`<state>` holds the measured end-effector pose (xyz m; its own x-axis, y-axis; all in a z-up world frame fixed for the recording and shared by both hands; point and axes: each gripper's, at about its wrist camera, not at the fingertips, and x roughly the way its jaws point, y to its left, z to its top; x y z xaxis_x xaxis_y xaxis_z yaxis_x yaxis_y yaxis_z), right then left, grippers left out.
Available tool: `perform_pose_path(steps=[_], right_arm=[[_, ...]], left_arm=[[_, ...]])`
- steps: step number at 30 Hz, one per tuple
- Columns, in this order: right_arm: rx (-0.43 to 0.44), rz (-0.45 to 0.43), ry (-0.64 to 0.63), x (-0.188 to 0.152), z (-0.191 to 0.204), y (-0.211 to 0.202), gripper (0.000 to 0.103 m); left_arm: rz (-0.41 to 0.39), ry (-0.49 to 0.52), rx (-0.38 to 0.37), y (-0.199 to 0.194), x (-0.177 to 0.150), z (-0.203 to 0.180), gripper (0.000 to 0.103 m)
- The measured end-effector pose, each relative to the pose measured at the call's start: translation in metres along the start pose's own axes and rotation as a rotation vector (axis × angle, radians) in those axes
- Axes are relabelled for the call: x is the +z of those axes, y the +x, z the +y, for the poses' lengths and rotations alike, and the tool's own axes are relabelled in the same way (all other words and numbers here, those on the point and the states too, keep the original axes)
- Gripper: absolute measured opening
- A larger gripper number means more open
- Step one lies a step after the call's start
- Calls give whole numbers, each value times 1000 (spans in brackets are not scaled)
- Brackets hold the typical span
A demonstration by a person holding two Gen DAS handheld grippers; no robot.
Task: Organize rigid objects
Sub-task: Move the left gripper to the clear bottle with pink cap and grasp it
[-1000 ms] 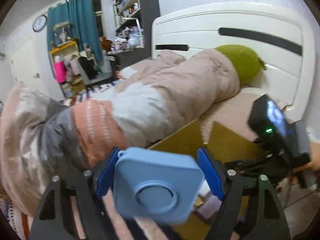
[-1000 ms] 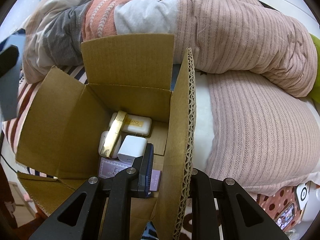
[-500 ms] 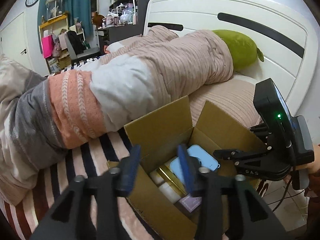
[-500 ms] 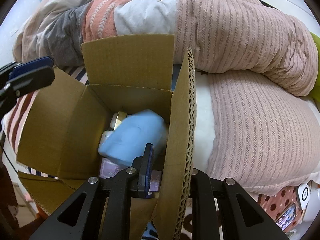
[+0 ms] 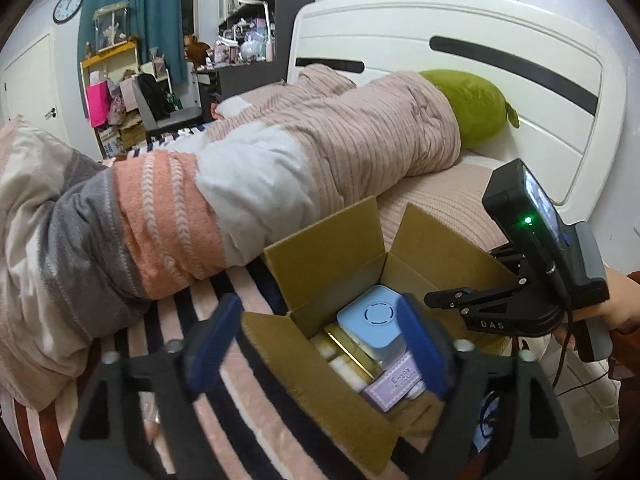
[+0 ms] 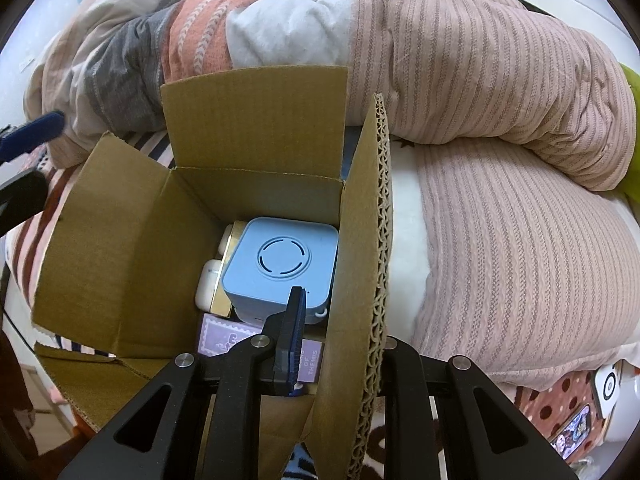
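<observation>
While the bed with its striped sheet and the big rumpled comforter takes up most of both views, the action's all in the cardboard box sitting on the bed's edge, flaps up. Right gripper has its jaws clenched on the box's right flap, one finger inside, one outside, pinning it upright. Left gripper hovers over the box with jaws released, nothing between them. Inside, the light blue square gadget lies flat on top of the pile, round vent up, resting on a gold tin and some white cases, with a purple card box at the near end. My worry: the blue thing is perched on uneven stuff, so if the right hand tugs the flap or the soft mattress shifts, it could slide or tip. Also that box is close to the bed edge, so a shove might send it over.
</observation>
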<state>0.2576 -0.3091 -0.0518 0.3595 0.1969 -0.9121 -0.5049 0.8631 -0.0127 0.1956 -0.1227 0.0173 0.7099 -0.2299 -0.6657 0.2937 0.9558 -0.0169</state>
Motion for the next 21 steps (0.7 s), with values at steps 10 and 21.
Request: perform_pose_path(steps=[10, 21], right_arm=[[1, 16, 9, -1, -2, 1, 14], [0, 20, 10, -1, -2, 2, 14]], left_arm=[[-37, -24, 63, -30, -26, 36, 99], [121, -192, 216, 5, -108, 141, 100]])
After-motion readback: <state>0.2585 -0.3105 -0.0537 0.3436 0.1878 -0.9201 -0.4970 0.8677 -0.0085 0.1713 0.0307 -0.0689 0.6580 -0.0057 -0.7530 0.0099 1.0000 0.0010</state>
